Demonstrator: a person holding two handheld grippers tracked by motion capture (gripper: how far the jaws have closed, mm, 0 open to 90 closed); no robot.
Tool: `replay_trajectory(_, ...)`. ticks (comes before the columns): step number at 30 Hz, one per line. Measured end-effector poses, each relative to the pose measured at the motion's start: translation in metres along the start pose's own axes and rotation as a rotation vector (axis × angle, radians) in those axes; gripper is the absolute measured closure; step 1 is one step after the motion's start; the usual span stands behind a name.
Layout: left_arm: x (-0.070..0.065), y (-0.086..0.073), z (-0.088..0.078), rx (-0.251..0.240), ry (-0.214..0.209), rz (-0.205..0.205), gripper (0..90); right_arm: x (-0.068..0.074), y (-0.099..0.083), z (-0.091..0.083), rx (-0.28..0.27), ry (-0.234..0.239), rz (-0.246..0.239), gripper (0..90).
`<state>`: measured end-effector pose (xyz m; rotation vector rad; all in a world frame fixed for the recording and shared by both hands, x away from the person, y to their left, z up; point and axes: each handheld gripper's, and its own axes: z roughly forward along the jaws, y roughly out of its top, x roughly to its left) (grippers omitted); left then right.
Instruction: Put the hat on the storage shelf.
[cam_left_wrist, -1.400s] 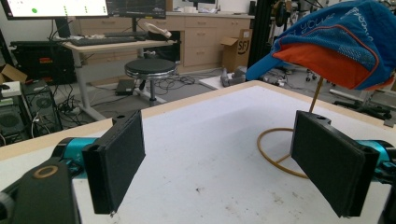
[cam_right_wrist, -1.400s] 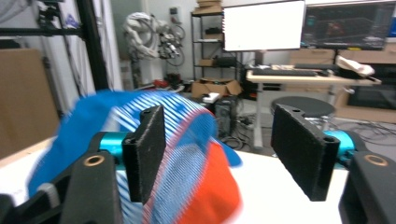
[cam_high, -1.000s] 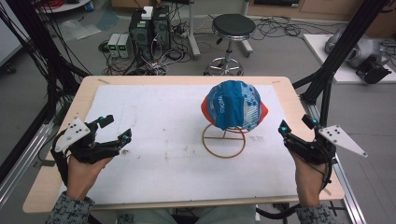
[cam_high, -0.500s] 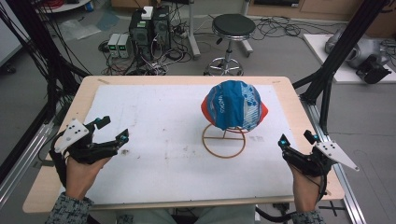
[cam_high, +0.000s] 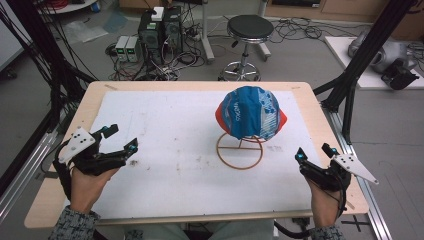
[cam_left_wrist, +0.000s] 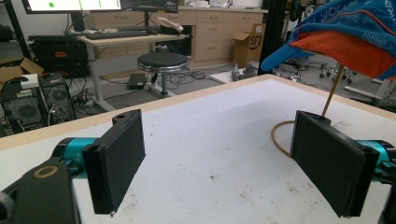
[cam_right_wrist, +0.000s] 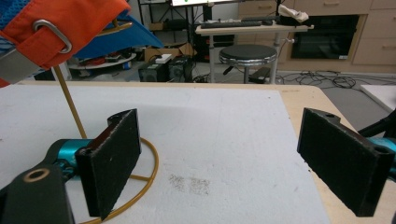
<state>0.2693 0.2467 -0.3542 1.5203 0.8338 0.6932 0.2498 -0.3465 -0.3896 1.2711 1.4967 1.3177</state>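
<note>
While both grippers' fingers stand open and empty, the right gripper (cam_high: 314, 154) should approach the cap (cam_high: 250, 112) at eleven o'clock, avoiding the wire stand (cam_high: 240, 150).

Cap (cam_high: 250, 112) blue, white print, orange underside; stand (cam_high: 240, 152) gold; mat (cam_high: 165, 150) white.

the cap (cam_high: 251, 114) sits on the wire stand (cam_high: 240, 151), right of the middle of your table (cam_high: 165, 90). your left gripper (cam_high: 120, 140) rests at the table's left edge, your right gripper (cam_high: 312, 152) near its right edge, both well apart from the stand. a stool (cam_high: 250, 30) is behind the table.
</note>
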Motion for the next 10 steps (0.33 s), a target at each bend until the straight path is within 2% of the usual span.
replay_trajectory(10,0.0003,0.0001,-0.0004,0.001,0.002,0.0,18.0,0.0014,0.0008,0.0003,-0.002,0.005,0.004,12.7)
